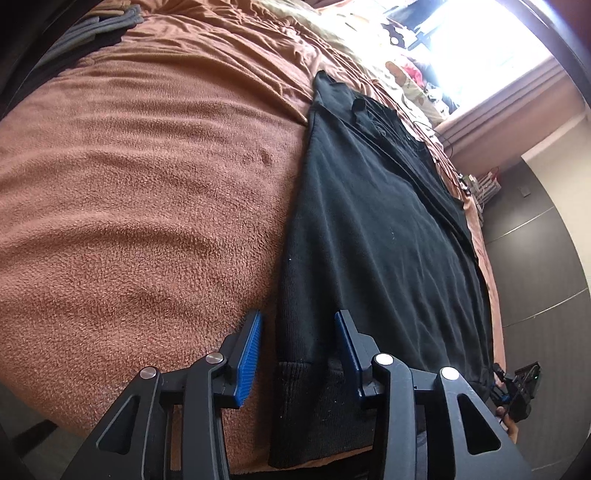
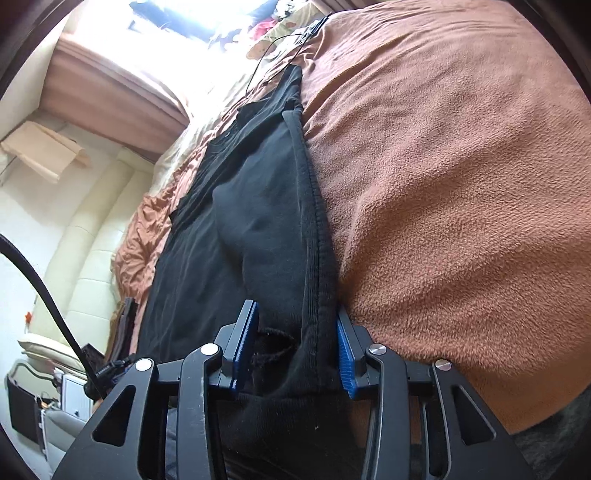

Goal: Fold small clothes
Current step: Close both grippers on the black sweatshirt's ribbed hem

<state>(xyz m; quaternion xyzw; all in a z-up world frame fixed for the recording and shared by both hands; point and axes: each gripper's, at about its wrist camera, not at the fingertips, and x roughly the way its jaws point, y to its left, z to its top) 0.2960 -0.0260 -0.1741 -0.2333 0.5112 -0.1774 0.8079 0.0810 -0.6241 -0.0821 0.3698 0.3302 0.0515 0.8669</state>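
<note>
Black garment [image 1: 373, 236] flat on brown blanket [image 1: 147, 206] | left gripper [image 1: 298, 354] fingers spread over hem | right gripper [image 2: 295, 350] fingers spread astride edge

Bed under a brown fleece blanket, one black garment laid out on it

The bed's brown fleece blanket [image 1: 140, 206] fills the left wrist view from 7 to 12 o'clock, rumpled into soft ridges, and a black garment [image 1: 376, 229] lies flat on it, stretching from 6 toward 1 o'clock with its ribbed hem nearest the camera. Grey folded cloth [image 1: 85, 33] rests on the blanket at 11 o'clock. A pale patterned sheet [image 1: 373, 48] lies past the blanket at 1 o'clock, toward the bright window. In the right wrist view a thin black cable [image 2: 273, 51] trails over the bedding at 12 o'clock, beyond the garment's far end.
</note>
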